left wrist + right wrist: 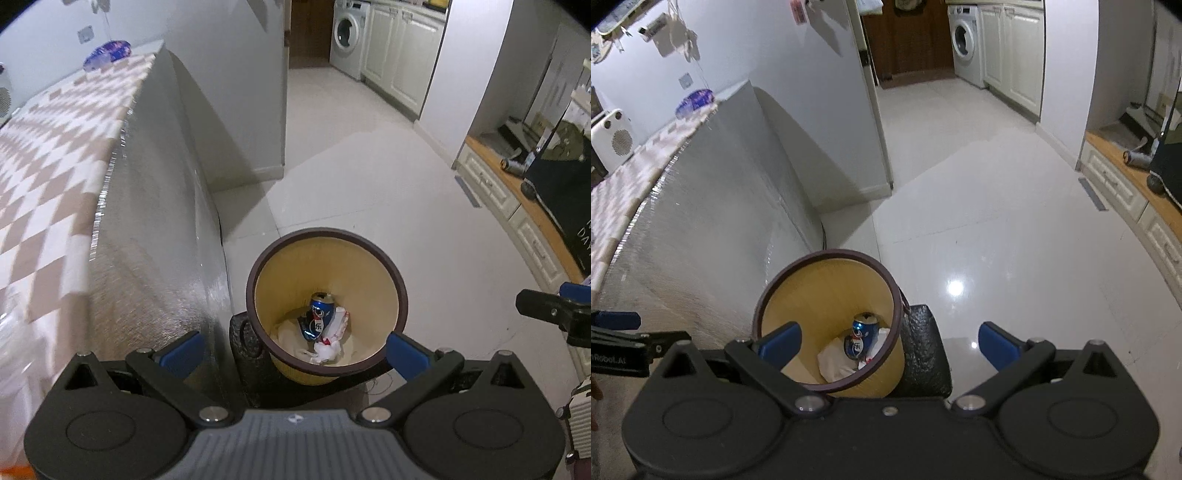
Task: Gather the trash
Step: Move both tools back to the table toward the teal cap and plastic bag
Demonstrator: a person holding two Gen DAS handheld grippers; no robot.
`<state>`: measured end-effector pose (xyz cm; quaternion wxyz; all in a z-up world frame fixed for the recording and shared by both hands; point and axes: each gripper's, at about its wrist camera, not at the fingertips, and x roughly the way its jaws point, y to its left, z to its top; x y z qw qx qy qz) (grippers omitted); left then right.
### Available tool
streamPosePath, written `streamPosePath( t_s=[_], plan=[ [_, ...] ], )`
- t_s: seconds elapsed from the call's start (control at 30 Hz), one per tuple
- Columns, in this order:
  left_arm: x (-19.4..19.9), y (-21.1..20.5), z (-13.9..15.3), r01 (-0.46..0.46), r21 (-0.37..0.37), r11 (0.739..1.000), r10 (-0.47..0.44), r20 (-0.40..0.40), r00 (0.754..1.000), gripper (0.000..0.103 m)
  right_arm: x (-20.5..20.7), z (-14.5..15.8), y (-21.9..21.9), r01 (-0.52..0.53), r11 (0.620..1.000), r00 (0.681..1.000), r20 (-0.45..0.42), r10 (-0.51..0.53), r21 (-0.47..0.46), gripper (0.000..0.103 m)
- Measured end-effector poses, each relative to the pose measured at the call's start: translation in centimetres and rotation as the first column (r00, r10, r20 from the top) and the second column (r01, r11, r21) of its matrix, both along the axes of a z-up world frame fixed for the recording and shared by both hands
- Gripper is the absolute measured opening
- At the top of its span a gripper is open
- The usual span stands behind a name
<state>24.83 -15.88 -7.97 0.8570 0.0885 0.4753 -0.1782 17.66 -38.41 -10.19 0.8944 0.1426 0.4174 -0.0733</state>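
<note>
A yellow bin point(373, 273) is edged by a dark brown rim. Inside, a blue can point(318, 315) and white crumpled paper point(327, 349) are seen. The bench point(55, 192) is covered in beige-and-white checks.

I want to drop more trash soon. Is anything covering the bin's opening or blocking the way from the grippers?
Nothing visible blocks it. The bin has no lid, and a blue can and crumpled paper lie at its bottom. Both grippers, left gripper and right gripper, hang above with open, empty jaws.
</note>
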Motion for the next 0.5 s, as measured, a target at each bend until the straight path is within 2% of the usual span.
streamPosePath(
  t_s=[0.3,0.5],
  plan=[
    [-5.4,2.9,4.0,0.029,-0.065,0.997,-0.021,0.118,0.993,0.103,-4.6,3.5,1.5,-0.027,0.999,0.995,0.097,0.030,-0.022,0.103],
    [-8.9,5.5,6.5,0.026,-0.103,0.994,-0.003,0.218,0.976,0.103,-7.8,6.0,2.9,-0.033,0.999,0.980,0.194,0.040,-0.036,0.103]
  ],
)
